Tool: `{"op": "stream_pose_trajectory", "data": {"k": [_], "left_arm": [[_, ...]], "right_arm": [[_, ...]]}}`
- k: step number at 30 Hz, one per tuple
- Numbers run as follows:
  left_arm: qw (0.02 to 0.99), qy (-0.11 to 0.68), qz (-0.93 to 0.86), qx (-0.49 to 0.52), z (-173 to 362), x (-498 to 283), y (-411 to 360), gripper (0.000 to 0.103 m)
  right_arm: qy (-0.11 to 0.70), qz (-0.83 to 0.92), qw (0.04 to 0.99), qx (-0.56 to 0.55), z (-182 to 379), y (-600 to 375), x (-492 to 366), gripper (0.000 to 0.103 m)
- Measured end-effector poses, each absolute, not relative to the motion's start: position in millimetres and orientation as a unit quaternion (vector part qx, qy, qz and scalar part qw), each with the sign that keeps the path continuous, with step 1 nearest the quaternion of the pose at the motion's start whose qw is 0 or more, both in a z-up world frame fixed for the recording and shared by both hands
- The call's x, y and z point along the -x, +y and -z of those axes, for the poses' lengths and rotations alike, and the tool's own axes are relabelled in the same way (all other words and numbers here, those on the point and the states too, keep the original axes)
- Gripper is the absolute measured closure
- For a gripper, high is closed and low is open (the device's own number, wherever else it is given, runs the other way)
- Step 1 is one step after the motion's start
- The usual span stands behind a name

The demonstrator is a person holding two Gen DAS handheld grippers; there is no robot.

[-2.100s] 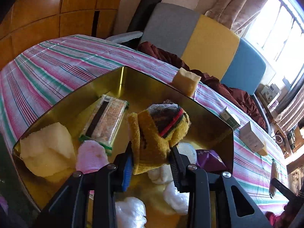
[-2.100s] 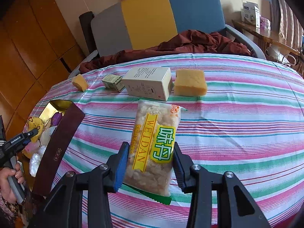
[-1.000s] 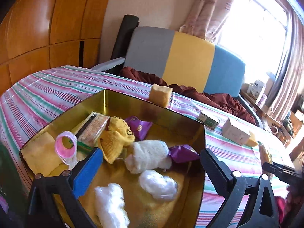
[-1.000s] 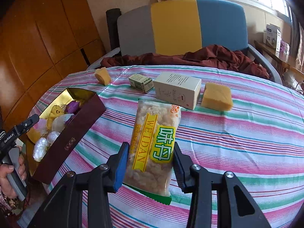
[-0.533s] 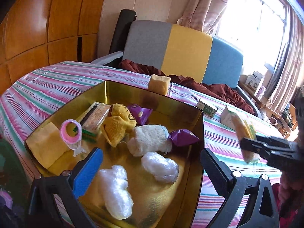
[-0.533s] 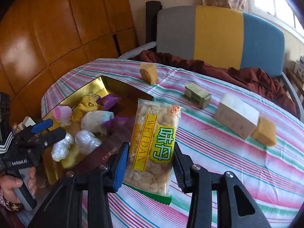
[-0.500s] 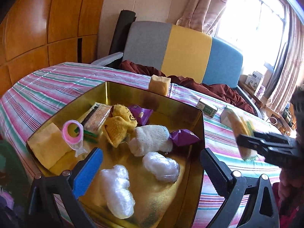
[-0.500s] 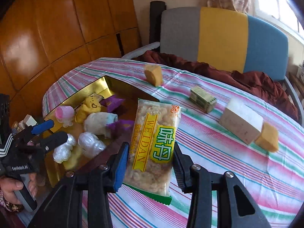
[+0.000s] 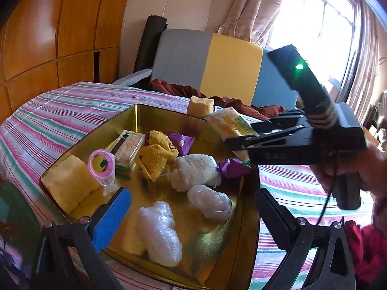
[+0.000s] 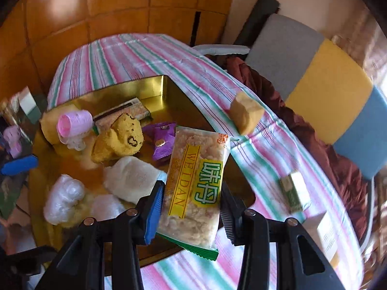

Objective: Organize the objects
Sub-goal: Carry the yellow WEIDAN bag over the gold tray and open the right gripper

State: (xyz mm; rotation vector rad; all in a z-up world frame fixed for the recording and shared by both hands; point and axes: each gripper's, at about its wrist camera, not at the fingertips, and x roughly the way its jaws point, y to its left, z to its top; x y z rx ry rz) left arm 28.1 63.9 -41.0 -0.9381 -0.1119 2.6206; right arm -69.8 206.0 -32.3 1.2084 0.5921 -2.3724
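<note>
Two claws were at work over the gold tin (image 9: pixel 154 111). The right gripper (image 10: pixel 191 207) was clenched on the snack packet (image 10: pixel 196 188), its blue pad on one long side and the black pad on the other, jaws only partly parted by the packet's width. In the left wrist view the same packet (image 9: pixel 229 123) hung off the table, above the tin's far right edge, pinched by the right gripper (image 9: pixel 241 145) that a hand (image 9: pixel 350 166) held from the right.

The left gripper (image 9: pixel 191 212) stood released, jaws spread wide and gripping nothing, low over the tin's near edge; its blue pad (image 9: pixel 110 217) was at the near left.

Inside the tin lay a pink hair roller (image 9: pixel 101 164), a yellow knit piece (image 9: pixel 154 154), a purple sweet (image 9: pixel 180 141), a white knit bundle (image 9: pixel 193 172) and two clear plastic wads (image 9: pixel 159 232). A yellow sponge block (image 10: pixel 245 113) sat on the striped cloth (image 9: pixel 60 113) just beyond the tin's far side.
</note>
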Motion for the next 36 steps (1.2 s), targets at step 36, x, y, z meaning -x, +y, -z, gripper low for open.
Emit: {"op": "stream_pose_trajectory", "data": {"k": [36], "left_arm": [[0.174, -0.050, -0.923, 0.339, 41.4, -32.3, 62.3, 0.000]], "right_arm": [[0.146, 0.869, 0.114, -0.460, 51.9, 220.1, 107.5, 0.071]]}}
